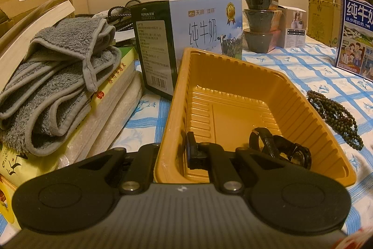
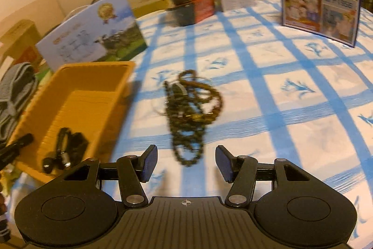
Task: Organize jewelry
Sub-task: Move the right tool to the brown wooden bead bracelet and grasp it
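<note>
Left wrist view: the left gripper (image 1: pixel 173 153) is clamped on the near wall of the tray (image 1: pixel 291 95), one finger outside the wall and one inside — a steadying hold, judged, so the tray stays put while items drop in. A black watch (image 1: pixel 282 149) already lies in the tray's near right corner. A string of dark beads (image 1: pixel 335 118) rests on the checked cloth (image 1: pixel 303 62) just right of the tray, outside it. A milk box (image 1: pixel 186 27) stands behind the tray; folded towels (image 1: pixel 58 90) sit on books to its left.

Right wrist view: the right gripper (image 2: pixel 186 163) has its fingers apart with nothing between them, aimed down at the beads (image 2: pixel 188 109), which lie in a loose heap right of the tray (image 2: pixel 98 76). The view is blurred. The spread jaws suggest a pickup being lined up — the beads are likely the next item for the tray.
</note>
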Action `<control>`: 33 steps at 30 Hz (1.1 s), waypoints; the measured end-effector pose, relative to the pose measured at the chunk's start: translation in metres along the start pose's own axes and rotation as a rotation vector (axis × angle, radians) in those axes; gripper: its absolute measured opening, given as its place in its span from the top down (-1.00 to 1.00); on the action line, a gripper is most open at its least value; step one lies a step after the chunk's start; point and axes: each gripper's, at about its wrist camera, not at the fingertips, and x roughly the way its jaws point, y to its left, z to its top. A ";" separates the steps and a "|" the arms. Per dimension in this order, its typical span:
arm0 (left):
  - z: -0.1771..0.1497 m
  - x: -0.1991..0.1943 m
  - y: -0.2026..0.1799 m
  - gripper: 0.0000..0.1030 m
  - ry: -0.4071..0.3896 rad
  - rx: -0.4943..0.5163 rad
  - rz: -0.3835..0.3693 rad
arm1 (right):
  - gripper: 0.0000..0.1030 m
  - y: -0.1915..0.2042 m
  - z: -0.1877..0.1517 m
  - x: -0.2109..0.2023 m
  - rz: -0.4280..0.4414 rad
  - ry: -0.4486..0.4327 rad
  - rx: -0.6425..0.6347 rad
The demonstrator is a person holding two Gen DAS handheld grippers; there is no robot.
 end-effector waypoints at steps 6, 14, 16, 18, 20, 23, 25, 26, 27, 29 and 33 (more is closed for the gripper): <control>0.000 0.000 0.001 0.84 0.000 0.000 0.000 | 0.13 -0.019 0.010 0.012 -0.057 -0.013 -0.025; 0.000 0.000 0.000 0.84 0.000 0.001 0.000 | 0.39 -0.040 0.033 0.036 -0.050 -0.031 -0.088; 0.000 0.000 0.000 0.84 0.001 0.002 0.000 | 0.42 -0.043 0.038 0.042 -0.040 -0.034 -0.102; -0.001 0.001 0.000 0.84 0.003 0.003 0.000 | 0.44 -0.045 0.044 0.049 -0.029 -0.035 -0.123; -0.001 0.001 0.000 0.84 0.005 0.004 -0.001 | 0.46 -0.045 0.049 0.057 -0.019 -0.033 -0.151; -0.001 0.001 0.000 0.84 0.005 0.003 0.000 | 0.47 -0.044 0.056 0.069 -0.007 -0.025 -0.179; -0.001 0.001 0.000 0.84 0.005 0.004 0.000 | 0.47 -0.043 0.060 0.077 0.000 -0.021 -0.193; -0.001 0.001 0.000 0.84 0.005 0.003 -0.001 | 0.47 -0.042 0.062 0.082 0.007 -0.019 -0.203; -0.001 0.001 0.000 0.84 0.005 0.004 -0.001 | 0.47 -0.041 0.064 0.086 0.009 -0.017 -0.214; -0.001 0.001 0.000 0.84 0.005 0.005 -0.001 | 0.48 -0.037 0.066 0.095 0.009 -0.007 -0.242; -0.001 0.001 0.000 0.84 0.005 0.005 0.000 | 0.67 -0.038 0.068 0.109 0.005 0.016 -0.244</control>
